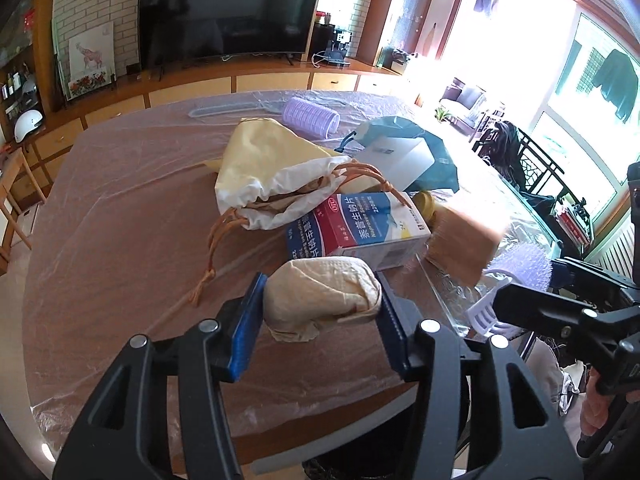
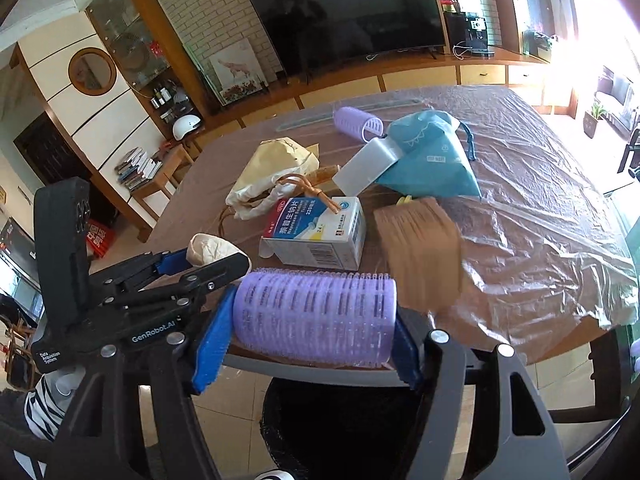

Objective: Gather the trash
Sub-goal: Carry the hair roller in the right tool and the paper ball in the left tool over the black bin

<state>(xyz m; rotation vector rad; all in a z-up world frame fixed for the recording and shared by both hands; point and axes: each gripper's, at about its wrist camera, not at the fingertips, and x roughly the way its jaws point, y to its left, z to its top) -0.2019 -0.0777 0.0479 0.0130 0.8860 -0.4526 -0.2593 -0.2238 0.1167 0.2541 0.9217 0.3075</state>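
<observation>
Left gripper (image 1: 320,312) clamps a crumpled tissue wad (image 1: 320,300). Right gripper (image 2: 308,320) clamps a purple hair roller (image 2: 314,316), medicine box (image 2: 316,232) just ahead.

The left tool (image 1: 320,320) is built of black plastic arms with triangular cut-outs, joined by round silver screws, and is tipped with ribbed blue pads (image 1: 245,322). The right tool (image 2: 308,332) is made alike, with blue pads (image 2: 212,344). White lettering, "GenRobot.AI" and "Data Acquisition System", is printed on the left tool's black body, seen from the right wrist.
</observation>
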